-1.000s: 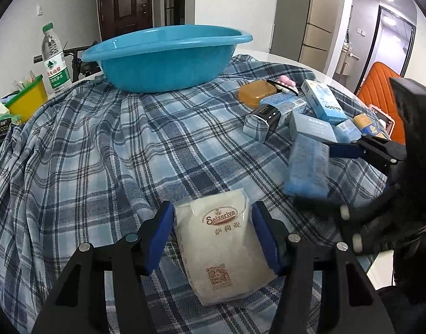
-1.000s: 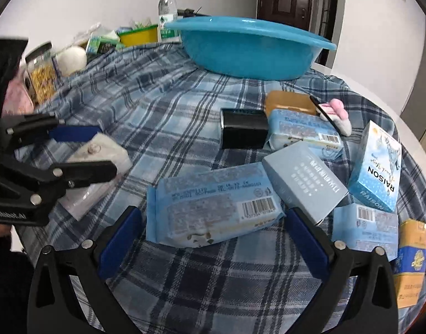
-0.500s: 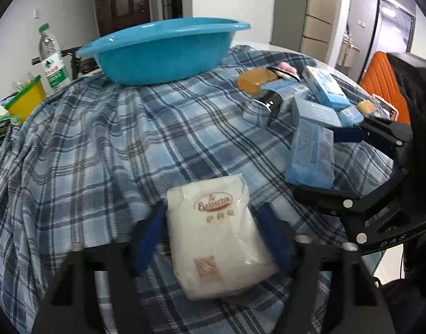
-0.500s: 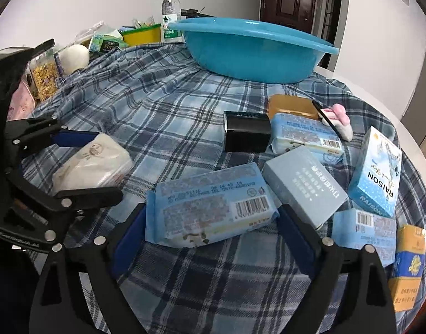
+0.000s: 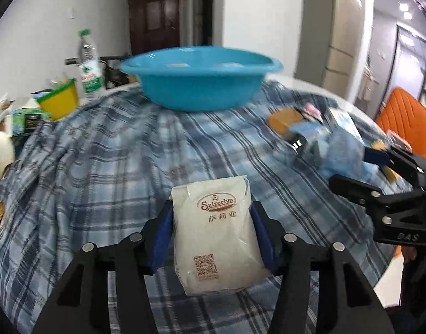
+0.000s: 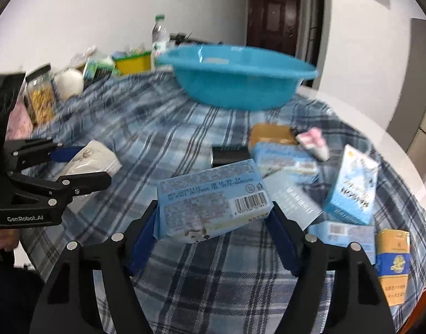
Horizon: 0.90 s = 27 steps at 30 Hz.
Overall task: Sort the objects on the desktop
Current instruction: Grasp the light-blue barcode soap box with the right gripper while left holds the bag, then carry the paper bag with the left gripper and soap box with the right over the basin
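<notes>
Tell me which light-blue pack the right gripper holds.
The barcoded wet-wipe pack, clamped between the right gripper fingers and lifted; the other blue packs lie behind it.

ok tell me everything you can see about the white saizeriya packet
The white Saizeriya packet is a soft, plump pouch of matte white wrapper, with a crimped top edge, a brown oval logo, Chinese characters below it and a QR code near the bottom. It is clamped by its long sides between the blue-padded fingers of the left gripper, logo end pointing away toward the blue basin. It appears lifted off the plaid cloth.
</notes>
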Tool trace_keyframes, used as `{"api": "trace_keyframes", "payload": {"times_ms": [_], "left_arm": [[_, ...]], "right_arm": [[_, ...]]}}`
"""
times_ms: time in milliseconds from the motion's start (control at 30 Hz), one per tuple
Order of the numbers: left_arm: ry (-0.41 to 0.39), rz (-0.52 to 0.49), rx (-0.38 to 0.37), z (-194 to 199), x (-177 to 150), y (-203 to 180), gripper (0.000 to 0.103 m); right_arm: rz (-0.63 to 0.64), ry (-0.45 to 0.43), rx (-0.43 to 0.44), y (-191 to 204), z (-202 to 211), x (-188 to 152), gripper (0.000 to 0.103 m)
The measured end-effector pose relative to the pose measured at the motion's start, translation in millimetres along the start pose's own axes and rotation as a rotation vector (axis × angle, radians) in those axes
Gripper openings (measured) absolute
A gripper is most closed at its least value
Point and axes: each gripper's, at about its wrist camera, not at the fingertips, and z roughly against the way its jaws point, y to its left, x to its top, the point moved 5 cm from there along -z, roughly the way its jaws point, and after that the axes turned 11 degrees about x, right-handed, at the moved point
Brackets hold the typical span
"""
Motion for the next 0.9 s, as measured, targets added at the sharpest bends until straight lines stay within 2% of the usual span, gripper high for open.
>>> {"api": "trace_keyframes", "payload": {"times_ms": [200, 300, 500, 700, 800, 900], "left_arm": [[-0.099, 0.053, 0.099, 16, 10, 15, 0.057], [-0.147, 0.048, 0.141, 26, 15, 18, 0.057], [-0.188, 0.079, 0.143, 37, 21, 22, 0.057], [-0.256, 0.134, 0.177, 53, 23, 30, 0.057], [-0.29, 0.133, 0.19, 61, 25, 30, 0.057], [-0.29, 0.131, 0.178, 65, 29, 27, 0.057]], "right_arm": [[-0.03, -0.15, 0.011, 8, 20, 19, 0.073], [0.004, -0.194, -0.022, 16, 27, 27, 0.073], [-0.003, -0.247, -0.021, 20, 36, 33, 0.073], [-0.024, -0.323, -0.084, 16, 49, 34, 0.073], [-0.022, -0.355, -0.089, 18, 57, 37, 0.073], [-0.019, -0.363, -0.083, 21, 62, 42, 0.073]]}}
